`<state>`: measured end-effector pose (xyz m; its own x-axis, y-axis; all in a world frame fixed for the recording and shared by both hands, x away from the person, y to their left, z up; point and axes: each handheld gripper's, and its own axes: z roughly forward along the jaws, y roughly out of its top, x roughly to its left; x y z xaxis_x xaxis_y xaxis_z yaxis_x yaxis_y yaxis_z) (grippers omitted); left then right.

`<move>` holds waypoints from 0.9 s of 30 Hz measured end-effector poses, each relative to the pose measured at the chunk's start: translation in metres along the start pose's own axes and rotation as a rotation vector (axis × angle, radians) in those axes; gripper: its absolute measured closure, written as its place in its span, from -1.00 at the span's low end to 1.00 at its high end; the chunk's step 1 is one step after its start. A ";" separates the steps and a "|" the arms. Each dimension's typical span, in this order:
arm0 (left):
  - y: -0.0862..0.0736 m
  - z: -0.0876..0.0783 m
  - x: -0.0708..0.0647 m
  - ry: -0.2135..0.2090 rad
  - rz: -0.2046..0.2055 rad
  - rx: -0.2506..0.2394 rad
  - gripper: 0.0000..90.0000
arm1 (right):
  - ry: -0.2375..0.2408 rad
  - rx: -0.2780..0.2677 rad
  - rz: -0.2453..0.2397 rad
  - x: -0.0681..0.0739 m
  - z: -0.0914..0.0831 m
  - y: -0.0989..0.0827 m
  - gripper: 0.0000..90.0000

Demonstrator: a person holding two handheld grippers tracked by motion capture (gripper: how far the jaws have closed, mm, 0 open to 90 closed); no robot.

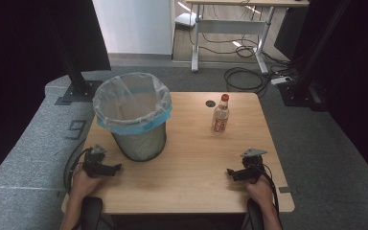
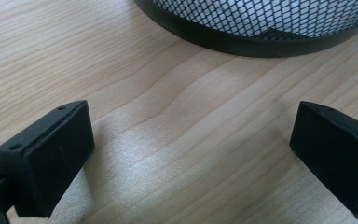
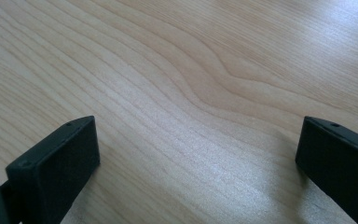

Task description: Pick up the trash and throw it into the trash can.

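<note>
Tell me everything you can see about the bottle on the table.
The bottle is small and clear, plastic by its look, with a red cap and a red and yellow label around its lower body. It stands upright on the far right part of the wooden table, beside a small dark round spot. Nothing touches it but the tabletop.

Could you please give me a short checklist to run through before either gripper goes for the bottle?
1. Left gripper jaws open, nothing between them: ok.
2. Right gripper jaws open, nothing between them: ok.
3. Bottle standing upright on the table, red cap on: ok.
4. Path from the right gripper to the bottle bare wood, free of obstacles: ok.
5. Bin upright, liner folded over its rim, mouth open: ok.
6. Bottle full or empty: cannot tell.
</note>
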<state>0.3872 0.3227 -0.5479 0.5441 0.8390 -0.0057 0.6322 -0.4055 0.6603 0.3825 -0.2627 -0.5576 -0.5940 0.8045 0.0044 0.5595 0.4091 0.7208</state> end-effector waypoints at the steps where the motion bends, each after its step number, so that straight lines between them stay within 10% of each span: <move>1: 0.000 0.000 -0.001 -0.003 0.003 -0.001 -1.00 | 0.000 0.000 0.000 0.000 0.000 0.000 -1.00; 27: 0.002 0.002 -0.002 -0.018 0.020 -0.003 -1.00 | -0.009 0.035 0.033 -0.001 0.005 0.012 -1.00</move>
<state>0.3887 0.3195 -0.5481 0.5663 0.8242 -0.0060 0.6196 -0.4209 0.6625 0.3928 -0.2563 -0.5526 -0.5699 0.8214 0.0220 0.5987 0.3968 0.6958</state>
